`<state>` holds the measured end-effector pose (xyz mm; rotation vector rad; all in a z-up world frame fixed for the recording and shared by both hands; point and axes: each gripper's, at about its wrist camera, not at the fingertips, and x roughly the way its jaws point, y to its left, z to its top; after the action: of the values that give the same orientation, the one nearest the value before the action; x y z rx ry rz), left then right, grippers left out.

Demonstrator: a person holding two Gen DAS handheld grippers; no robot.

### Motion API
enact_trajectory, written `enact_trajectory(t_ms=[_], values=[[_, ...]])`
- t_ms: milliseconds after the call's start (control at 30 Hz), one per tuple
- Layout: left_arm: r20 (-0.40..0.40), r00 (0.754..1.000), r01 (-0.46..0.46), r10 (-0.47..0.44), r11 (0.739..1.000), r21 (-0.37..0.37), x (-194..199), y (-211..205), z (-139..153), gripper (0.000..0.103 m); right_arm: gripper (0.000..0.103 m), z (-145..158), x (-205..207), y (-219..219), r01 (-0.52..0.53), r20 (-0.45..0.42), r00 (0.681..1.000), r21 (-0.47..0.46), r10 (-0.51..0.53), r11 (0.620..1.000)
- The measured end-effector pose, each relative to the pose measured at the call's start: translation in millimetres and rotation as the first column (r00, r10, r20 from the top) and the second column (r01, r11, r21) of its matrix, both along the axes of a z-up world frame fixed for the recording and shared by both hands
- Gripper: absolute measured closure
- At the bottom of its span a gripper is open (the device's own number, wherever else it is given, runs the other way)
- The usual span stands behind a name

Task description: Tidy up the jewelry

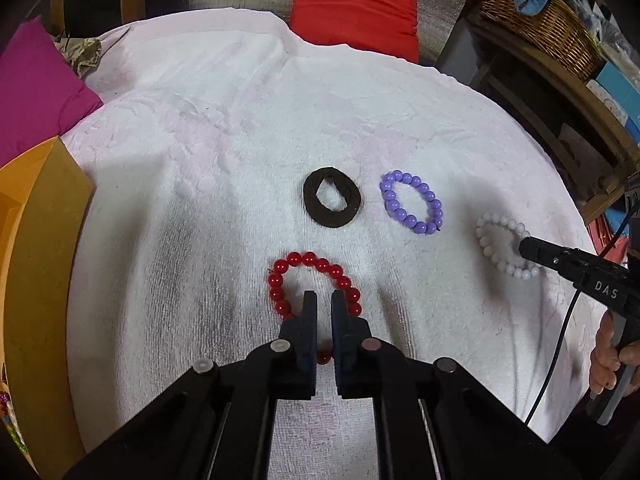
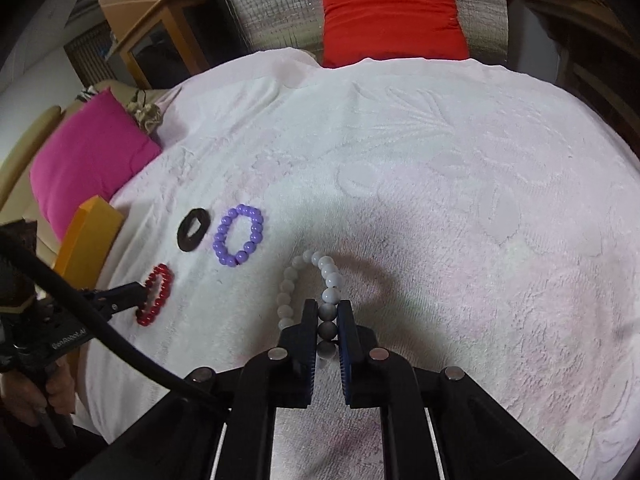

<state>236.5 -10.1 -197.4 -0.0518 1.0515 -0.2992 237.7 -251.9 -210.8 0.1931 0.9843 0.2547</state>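
A red bead bracelet (image 1: 308,276) lies on the white towel (image 1: 240,140). My left gripper (image 1: 324,300) has its fingers nearly closed over the bracelet's near side, with one red bead showing between them. A black band (image 1: 332,202) and a purple bead bracelet (image 1: 412,202) lie beyond it. My right gripper (image 2: 328,312) is shut on the white bead bracelet (image 2: 312,292), pinching beads on its right side. The red bracelet (image 2: 156,294), black band (image 2: 192,230) and purple bracelet (image 2: 238,234) also show in the right wrist view.
An orange box (image 1: 36,260) stands at the towel's left edge. A magenta cushion (image 1: 36,88) lies at the far left and a red cushion (image 1: 352,4) at the back. A wicker basket (image 1: 540,20) sits on shelves at the right.
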Motion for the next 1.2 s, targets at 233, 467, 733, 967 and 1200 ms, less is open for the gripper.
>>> enact_trajectory(t_ms=[233,467,733,967,1200], values=[[0.029,0.999,-0.012,0.012,1.000,0.009,-2,6,10,0.097,0.093,8,-3,-12,0.028,0.006,1.000,0.098,-0.028,0.995],[0.008,0.996,-0.086,0.085,0.994,0.067,7,15,3,0.061,0.093,3,-2,-16,0.044,-0.021,0.999,0.085,-0.042,0.995],[-0.011,0.996,-0.085,0.086,0.993,0.087,16,3,-10,0.056,0.093,-14,2,-13,0.039,-0.087,0.996,0.075,-0.032,0.996],[-0.008,0.999,-0.043,0.044,0.995,0.092,11,-15,-12,0.043,0.093,-20,3,-11,0.042,-0.100,0.994,0.065,-0.035,0.997],[0.010,0.999,-0.037,0.036,0.993,0.112,8,-16,-17,0.043,0.093,-20,4,-11,0.040,-0.103,0.994,0.063,-0.034,0.997]])
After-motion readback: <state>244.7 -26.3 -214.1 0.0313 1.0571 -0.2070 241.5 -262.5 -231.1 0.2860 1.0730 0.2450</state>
